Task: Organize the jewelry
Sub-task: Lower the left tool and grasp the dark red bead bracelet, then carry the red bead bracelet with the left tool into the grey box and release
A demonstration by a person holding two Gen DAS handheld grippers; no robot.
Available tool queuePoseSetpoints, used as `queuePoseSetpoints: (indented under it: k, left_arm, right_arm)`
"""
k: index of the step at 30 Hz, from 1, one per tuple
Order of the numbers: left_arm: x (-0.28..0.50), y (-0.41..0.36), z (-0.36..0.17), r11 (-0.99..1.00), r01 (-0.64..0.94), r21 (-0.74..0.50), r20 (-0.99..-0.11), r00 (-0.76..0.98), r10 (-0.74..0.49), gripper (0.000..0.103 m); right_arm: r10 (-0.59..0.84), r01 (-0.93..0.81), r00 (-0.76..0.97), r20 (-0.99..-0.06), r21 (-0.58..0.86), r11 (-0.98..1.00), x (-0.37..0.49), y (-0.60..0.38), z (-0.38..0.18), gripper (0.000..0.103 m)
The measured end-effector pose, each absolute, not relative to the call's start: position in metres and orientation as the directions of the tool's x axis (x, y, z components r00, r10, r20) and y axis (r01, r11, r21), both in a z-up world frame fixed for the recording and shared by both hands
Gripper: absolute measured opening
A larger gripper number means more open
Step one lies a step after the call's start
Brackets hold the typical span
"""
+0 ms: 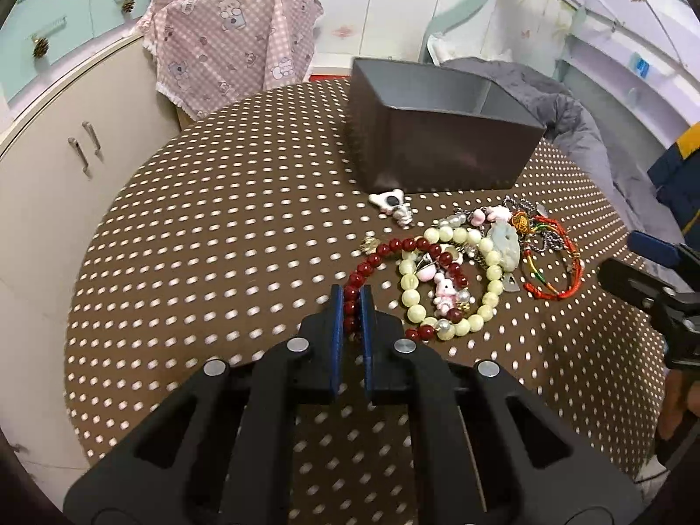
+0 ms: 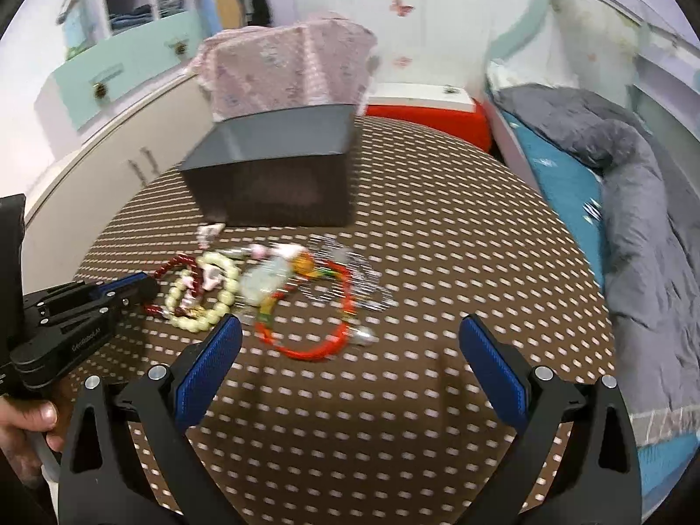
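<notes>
A heap of jewelry lies on the brown dotted table (image 1: 218, 262). My left gripper (image 1: 352, 297) is shut on the dark red bead bracelet (image 1: 409, 245) at its near-left side. Inside and beside it lie a cream bead bracelet (image 1: 455, 280), a pink rabbit charm (image 1: 444, 291), a jade pendant (image 1: 503, 247) and a red cord bracelet (image 1: 553, 262). A grey open box (image 1: 437, 131) stands behind the heap. My right gripper (image 2: 350, 337) is open and empty, just in front of the red cord bracelet (image 2: 315, 345). The left gripper also shows in the right wrist view (image 2: 144, 286).
A white bear charm (image 1: 389, 203) lies in front of the box. A pink checked cloth (image 1: 227, 43) covers a chair behind the table. White cabinets (image 1: 65, 175) stand at the left, a bed with a grey quilt (image 2: 634, 218) at the right.
</notes>
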State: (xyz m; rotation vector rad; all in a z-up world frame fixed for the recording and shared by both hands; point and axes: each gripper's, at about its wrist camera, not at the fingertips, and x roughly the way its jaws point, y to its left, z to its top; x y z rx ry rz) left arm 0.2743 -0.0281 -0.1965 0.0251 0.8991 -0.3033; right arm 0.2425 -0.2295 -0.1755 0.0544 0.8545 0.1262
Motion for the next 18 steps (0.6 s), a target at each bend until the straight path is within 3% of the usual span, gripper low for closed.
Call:
queuePoseSetpoints:
  k: [8, 10, 14, 18]
  left_arm:
    - [0.252, -0.001, -0.164, 0.959, 0.258, -0.117, -0.706, 0.658, -0.263, 0.008]
    - [0.245, 0.008, -0.154, 0.961, 0.251, -0.119, -0.682, 0.683, -0.263, 0.008]
    - [0.237, 0.02, -0.141, 0.968, 0.221, -0.119, -0.64, 0.728, -0.245, 0.008]
    - [0.24, 0.024, -0.14, 0.976, 0.192, -0.1, -0.637, 0.742, -0.211, 0.008]
  right_arm:
    - [0.235, -0.241, 0.645, -0.727, 0.098, 0.966, 0.261, -0.179, -0.164, 0.092]
    - [0.273, -0.282, 0.635, -0.722, 0.112, 0.953, 0.267, -0.165, -0.165, 0.086]
    - [0.318, -0.354, 0.594, -0.739, 0.115, 0.928, 0.285, -0.136, -0.172, 0.063]
    - [0.334, -0.384, 0.55, -0.766, 0.123, 0.915, 0.297, -0.116, -0.185, 0.046]
